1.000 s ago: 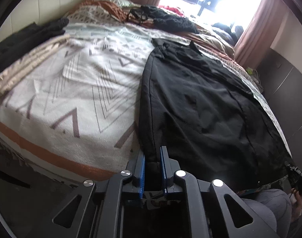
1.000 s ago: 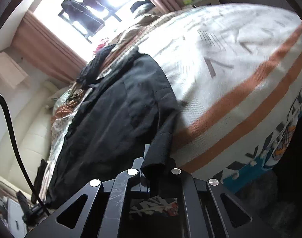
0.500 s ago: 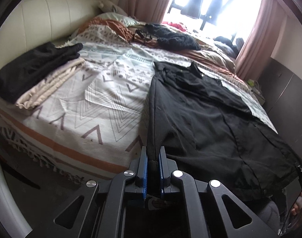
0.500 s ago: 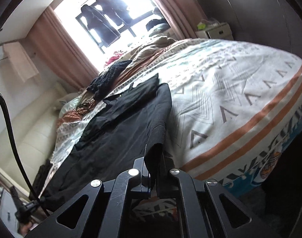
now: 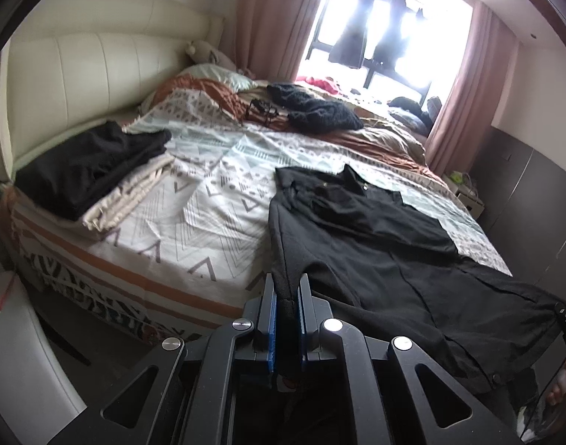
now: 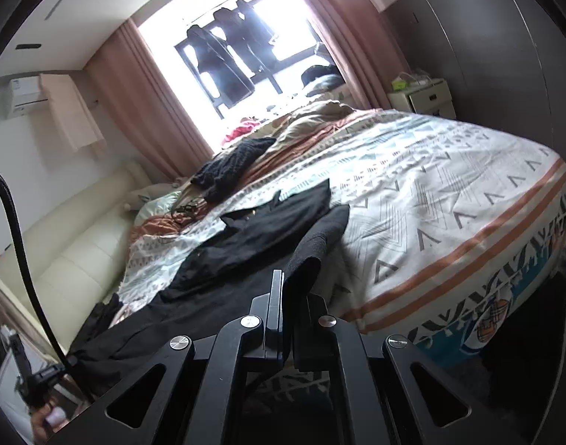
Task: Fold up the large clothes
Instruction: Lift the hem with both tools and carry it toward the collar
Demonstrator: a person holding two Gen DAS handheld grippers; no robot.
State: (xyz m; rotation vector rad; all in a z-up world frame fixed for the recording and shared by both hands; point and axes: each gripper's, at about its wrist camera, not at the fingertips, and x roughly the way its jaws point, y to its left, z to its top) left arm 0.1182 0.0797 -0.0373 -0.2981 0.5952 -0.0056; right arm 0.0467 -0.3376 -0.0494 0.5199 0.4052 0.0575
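A large black garment (image 5: 375,244) lies spread on the patterned bedspread (image 5: 193,222), collar toward the window, hem lifted off the bed's near edge. My left gripper (image 5: 285,289) is shut on one hem corner. My right gripper (image 6: 294,289) is shut on the other hem corner; the black garment (image 6: 253,244) stretches away from it toward the pillows. The hem hangs taut between both grippers above the bed edge.
A folded stack of black and beige clothes (image 5: 93,170) sits at the bed's left near the cream headboard (image 5: 82,66). A black knit piece (image 5: 312,107) lies farther back. A white nightstand (image 6: 424,96) and dark wardrobe (image 6: 498,55) stand at the right.
Both grippers have lifted and pulled back from the bed with the hem held, so the garment's lower part has risen off the bedspread and more of the room shows.
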